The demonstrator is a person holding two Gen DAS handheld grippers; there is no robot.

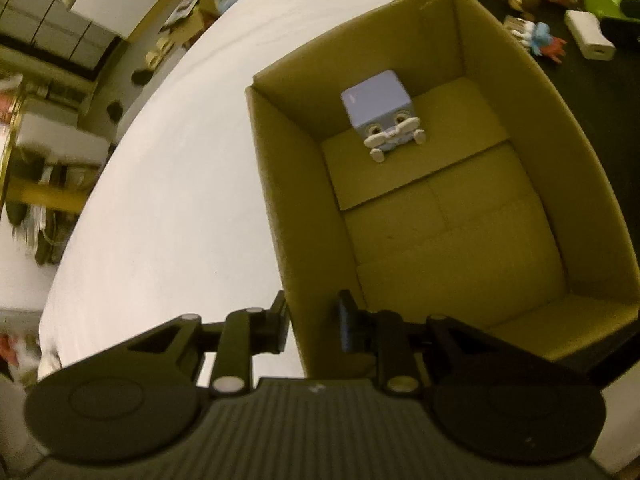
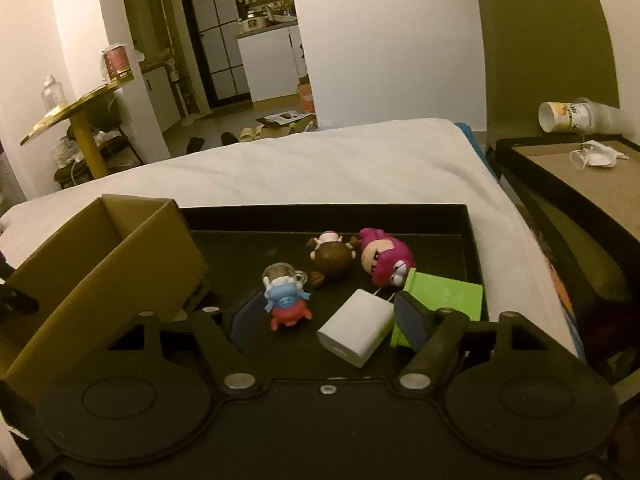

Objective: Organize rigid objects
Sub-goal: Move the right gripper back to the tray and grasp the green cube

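An open cardboard box holds a blue cube-shaped figure near its far end. My left gripper is open and straddles the box's near left wall, one finger outside and one inside, with a gap at the inner pad. In the right wrist view a black tray carries a white charger, a blue-and-red figure, a brown figure, a pink figure and a green box. My right gripper is open low over the tray, the charger between its fingers, untouched on the left side.
The box stands at the tray's left end, on a white bed cover. A dark side table with stacked cups is at the right. A gold stand and floor clutter lie beyond the bed.
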